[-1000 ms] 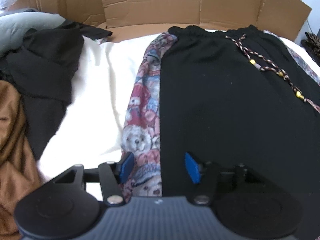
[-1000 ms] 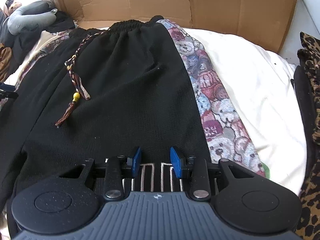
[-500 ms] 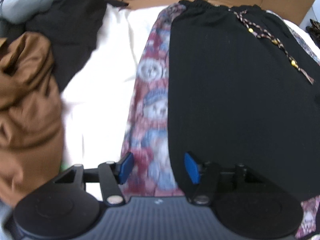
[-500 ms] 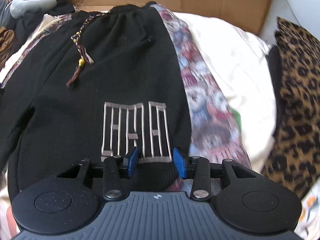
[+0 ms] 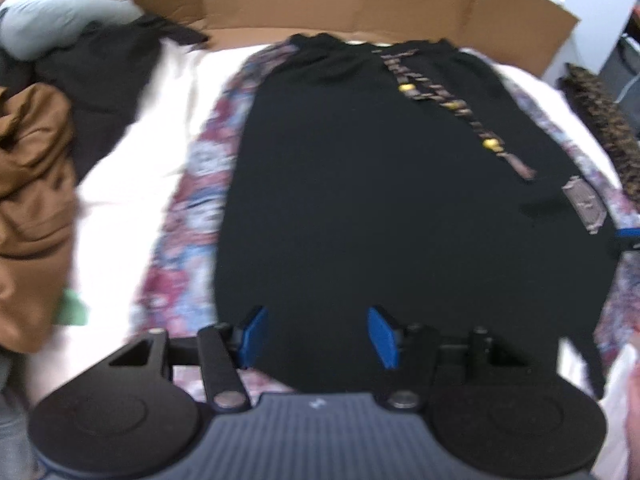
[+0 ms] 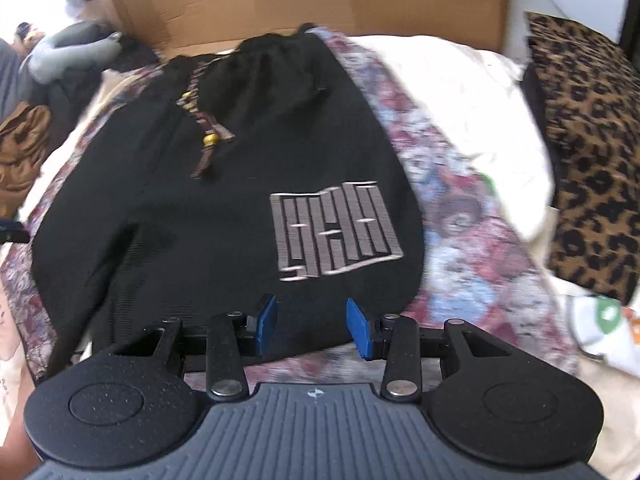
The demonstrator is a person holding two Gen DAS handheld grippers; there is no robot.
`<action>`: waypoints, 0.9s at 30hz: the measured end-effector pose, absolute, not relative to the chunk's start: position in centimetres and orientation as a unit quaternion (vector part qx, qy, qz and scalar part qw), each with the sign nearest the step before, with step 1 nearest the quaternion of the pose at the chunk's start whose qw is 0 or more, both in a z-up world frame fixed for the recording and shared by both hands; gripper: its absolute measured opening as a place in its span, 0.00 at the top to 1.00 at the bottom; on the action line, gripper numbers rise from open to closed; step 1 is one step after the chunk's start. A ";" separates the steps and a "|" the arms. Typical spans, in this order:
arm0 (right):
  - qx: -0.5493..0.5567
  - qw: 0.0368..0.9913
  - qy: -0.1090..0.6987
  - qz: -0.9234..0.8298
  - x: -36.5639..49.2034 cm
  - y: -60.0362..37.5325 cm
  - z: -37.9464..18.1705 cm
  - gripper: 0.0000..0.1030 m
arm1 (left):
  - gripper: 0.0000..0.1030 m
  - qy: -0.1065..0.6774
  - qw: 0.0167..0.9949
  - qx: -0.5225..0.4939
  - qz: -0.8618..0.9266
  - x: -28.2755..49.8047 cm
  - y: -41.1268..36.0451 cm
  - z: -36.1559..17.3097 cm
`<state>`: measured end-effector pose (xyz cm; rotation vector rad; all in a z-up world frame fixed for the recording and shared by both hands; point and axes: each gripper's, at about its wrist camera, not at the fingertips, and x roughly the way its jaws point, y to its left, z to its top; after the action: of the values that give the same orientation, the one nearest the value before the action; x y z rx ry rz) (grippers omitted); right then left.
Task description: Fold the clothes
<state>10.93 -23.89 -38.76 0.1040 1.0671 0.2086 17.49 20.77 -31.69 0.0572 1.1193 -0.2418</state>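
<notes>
The black shorts (image 6: 224, 208) lie flat on the bed (image 6: 460, 92), waistband away from me. Both jaws stand released over the near hem. I judge the knit soft and limp: grip both hem corners.
</notes>
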 end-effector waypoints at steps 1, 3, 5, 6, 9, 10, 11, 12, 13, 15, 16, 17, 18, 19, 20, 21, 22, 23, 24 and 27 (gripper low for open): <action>0.046 0.854 0.507 0.105 11.1 -23.2 -39.0 0.56 | 0.43 0.529 0.839 0.028 -0.123 17.3 20.0 -31.7; 0.045 0.855 0.504 0.115 11.2 -21.9 -39.3 0.56 | 0.43 0.529 0.837 0.031 -0.137 17.1 18.3 -32.0; 0.038 0.853 0.505 0.128 11.3 -20.5 -39.6 0.56 | 0.44 0.537 0.830 0.026 -0.148 16.9 16.9 -32.8; 0.033 0.850 0.509 0.134 11.3 -19.8 -39.9 0.56 | 0.44 0.543 0.825 0.024 -0.154 16.8 16.3 -33.4; 0.008 0.842 0.519 0.145 10.9 -18.2 -40.6 0.55 | 0.51 0.573 0.802 0.032 -0.165 16.4 14.9 -35.3; -0.001 0.842 0.520 0.146 10.7 -17.8 -40.8 0.55 | 0.52 0.582 0.796 0.035 -0.165 16.1 14.6 -35.8; -0.005 0.840 0.522 0.147 10.4 -17.6 -40.9 0.55 | 0.52 0.584 0.794 0.038 -0.165 15.7 14.5 -36.0; -0.003 0.838 0.526 0.147 10.3 -17.6 -40.9 0.55 | 0.52 0.586 0.792 0.040 -0.167 15.4 14.5 -36.0; 0.003 0.835 0.530 0.147 10.2 -17.8 -41.0 0.55 | 0.52 0.588 0.790 0.042 -0.170 15.1 14.6 -36.0; 0.018 0.828 0.540 0.149 10.0 -18.2 -41.1 0.55 | 0.52 0.592 0.786 0.045 -0.175 14.5 14.6 -36.0; 0.019 0.825 0.545 0.151 9.7 -18.3 -41.1 0.55 | 0.52 0.593 0.784 0.047 -0.177 14.2 14.6 -36.1; 0.016 0.822 0.548 0.152 9.4 -18.2 -41.1 0.55 | 0.53 0.595 0.782 0.049 -0.180 13.9 14.6 -36.1; 0.014 0.820 0.552 0.154 9.1 -18.2 -41.1 0.55 | 0.54 0.599 0.779 0.050 -0.182 13.6 14.7 -36.0; 0.011 0.817 0.555 0.156 8.8 -18.1 -41.2 0.55 | 0.59 0.605 0.773 0.048 -0.185 13.5 14.9 -35.8; 0.011 0.814 0.559 0.157 8.5 -18.1 -41.2 0.55 | 0.69 0.609 0.769 0.044 -0.190 13.3 15.0 -35.5; 0.012 0.810 0.564 0.158 8.3 -18.1 -41.2 0.55 | 0.74 0.611 0.766 0.037 -0.197 13.1 15.2 -35.2; 0.014 0.806 0.569 0.160 8.1 -18.1 -41.1 0.55 | 0.78 0.611 0.764 0.032 -0.205 12.9 15.4 -34.8; 0.016 0.804 0.571 0.162 7.8 -18.2 -41.1 0.55 | 0.78 0.607 0.765 0.031 -0.213 12.7 15.5 -34.4; 0.019 0.804 0.571 0.163 7.4 -18.3 -41.1 0.55 | 0.78 0.603 0.766 0.031 -0.221 12.4 15.6 -33.9; 0.034 0.805 0.570 0.161 6.7 -18.8 -41.1 0.55 | 0.76 0.593 0.767 0.037 -0.241 11.9 15.7 -32.8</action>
<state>6.67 -18.80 -41.10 0.0734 1.2215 0.3452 11.86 15.73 -32.80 0.0808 1.2882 -0.5234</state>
